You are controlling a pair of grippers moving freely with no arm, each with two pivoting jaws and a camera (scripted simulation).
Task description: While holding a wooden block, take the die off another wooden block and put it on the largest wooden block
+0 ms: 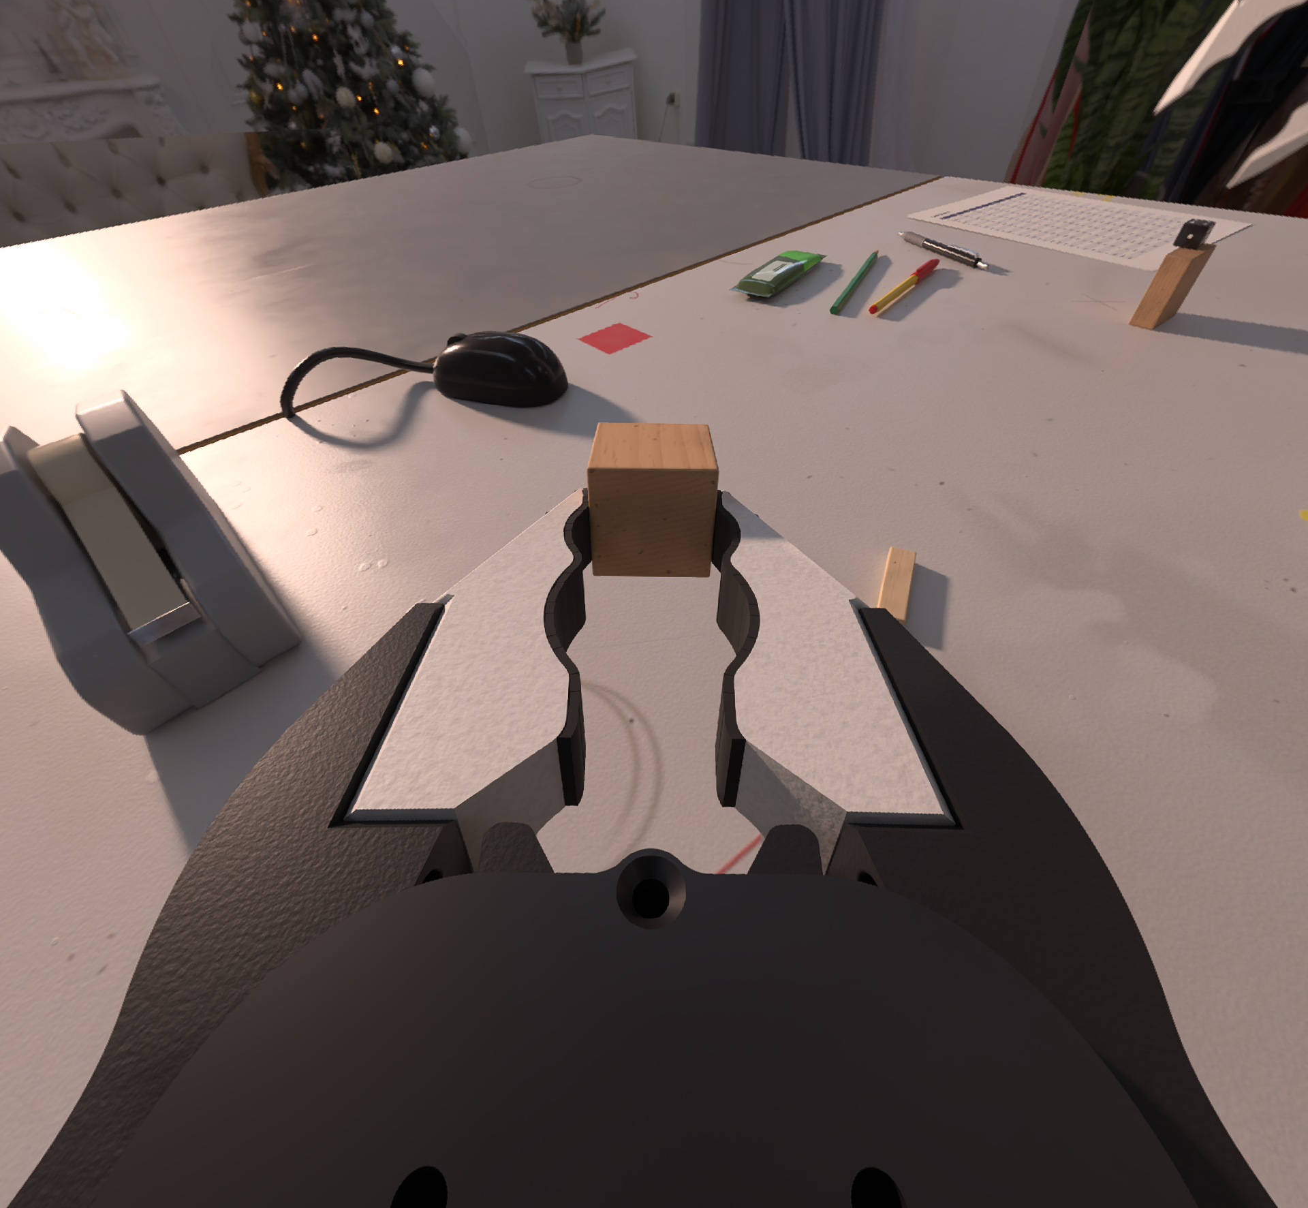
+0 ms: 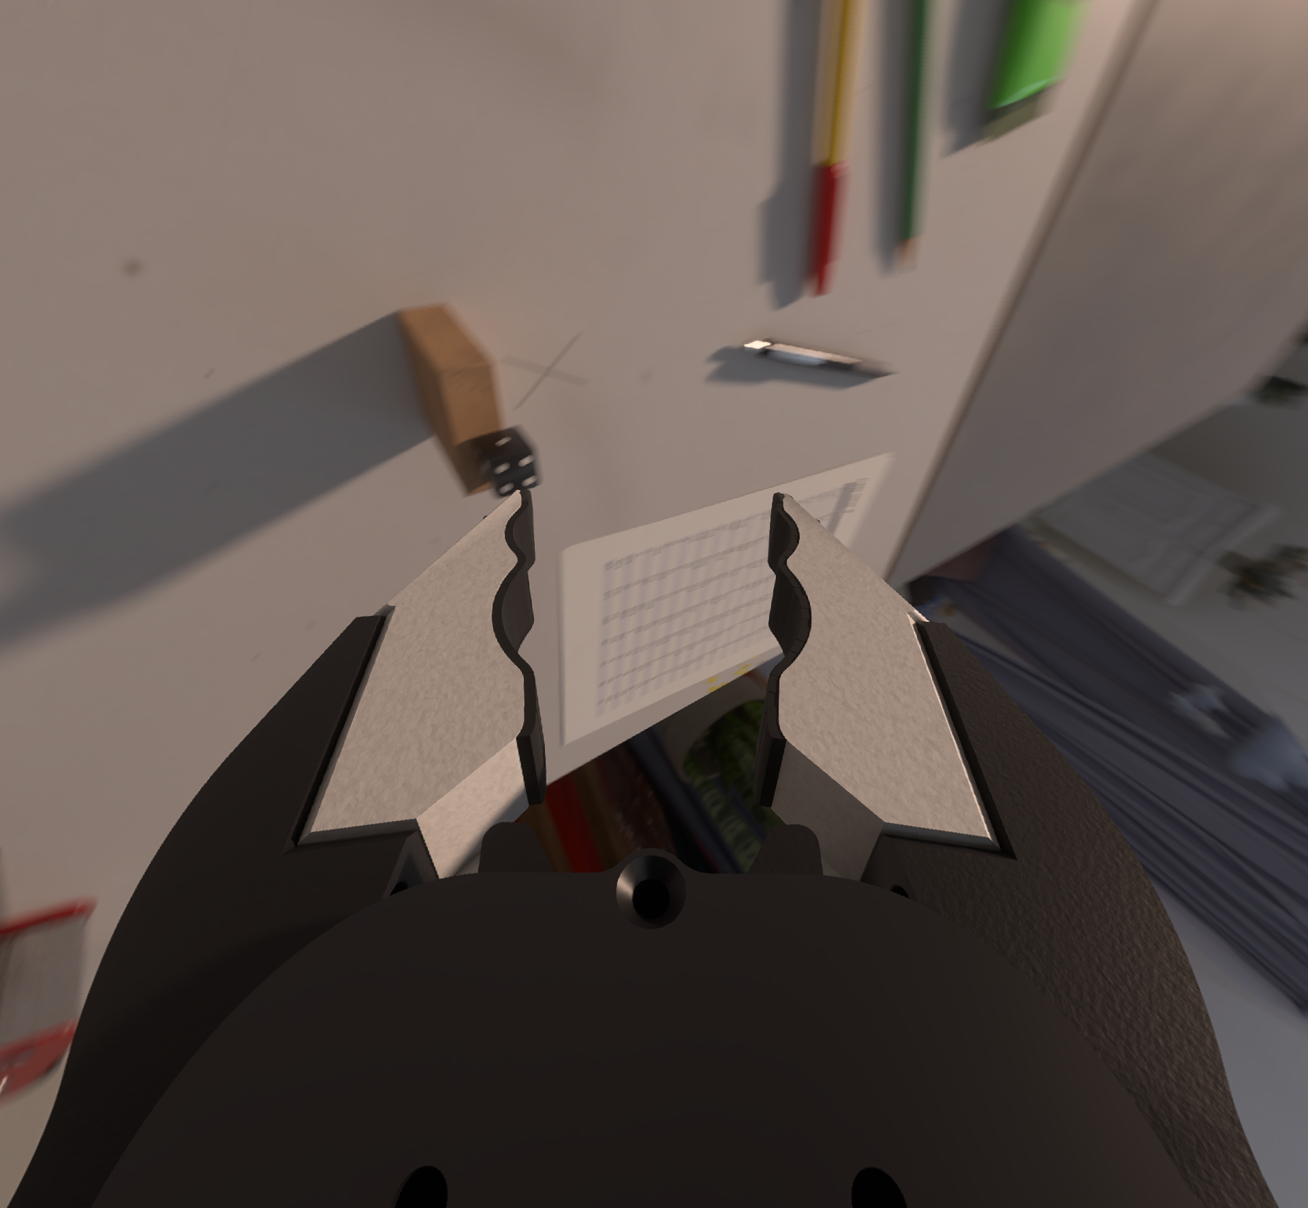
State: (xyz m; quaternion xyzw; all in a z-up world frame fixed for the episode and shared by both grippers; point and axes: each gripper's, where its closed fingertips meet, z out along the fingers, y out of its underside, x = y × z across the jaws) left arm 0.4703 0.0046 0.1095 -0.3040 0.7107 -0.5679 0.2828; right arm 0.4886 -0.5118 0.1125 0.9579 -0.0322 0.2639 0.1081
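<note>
My left gripper [image 1: 651, 523] is shut on a wooden cube [image 1: 651, 501] and holds it just above the table. A small flat wooden block [image 1: 896, 583] lies to its right. At the far right a tall wooden block [image 1: 1171, 289] stands with a black die [image 1: 1195, 232] on top. In the right wrist view my right gripper [image 2: 651, 508] is open and empty. The same tall block [image 2: 456, 388] and its die [image 2: 511, 459] lie just beyond my left fingertip [image 2: 522, 516], apart from it.
A black mouse [image 1: 499, 368] with its cord and a grey tape dispenser [image 1: 120, 572] sit to the left. A green packet [image 1: 778, 271], green pencil [image 1: 853, 282], red-yellow pen [image 1: 902, 287], silver pen [image 1: 945, 249] and printed sheet [image 1: 1076, 225] lie at the back right. A red square [image 1: 614, 337] marks the table.
</note>
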